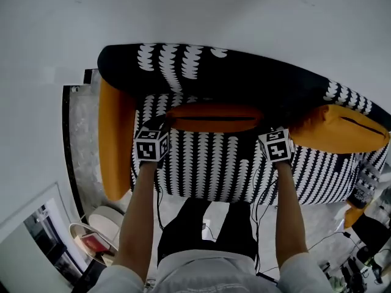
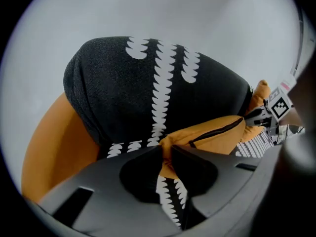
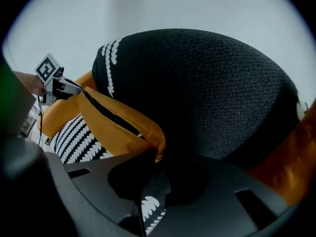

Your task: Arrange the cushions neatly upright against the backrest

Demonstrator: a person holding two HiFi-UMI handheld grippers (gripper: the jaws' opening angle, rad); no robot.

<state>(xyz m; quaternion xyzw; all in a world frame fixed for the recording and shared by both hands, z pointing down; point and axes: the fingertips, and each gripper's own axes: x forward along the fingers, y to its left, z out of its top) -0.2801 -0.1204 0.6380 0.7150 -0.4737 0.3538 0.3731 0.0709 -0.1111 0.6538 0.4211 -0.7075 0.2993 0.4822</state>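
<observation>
An orange cushion (image 1: 214,118) with a dark zip hangs level in front of the black backrest (image 1: 244,72) of a black-and-white patterned sofa. My left gripper (image 1: 166,124) is shut on its left corner, and the pinch shows in the left gripper view (image 2: 167,154). My right gripper (image 1: 269,130) is shut on its right corner, which pokes between the jaws in the right gripper view (image 3: 158,156). A second orange cushion (image 1: 339,130) leans against the backrest to the right. Each gripper view shows the held cushion (image 2: 217,135) (image 3: 113,127) stretching toward the other gripper.
An orange armrest (image 1: 116,139) bounds the sofa's left end. A round side table (image 1: 107,221) with a red item stands at the lower left on the floor. Cables (image 1: 317,240) run across the floor by the person's legs. A pale wall rises behind the sofa.
</observation>
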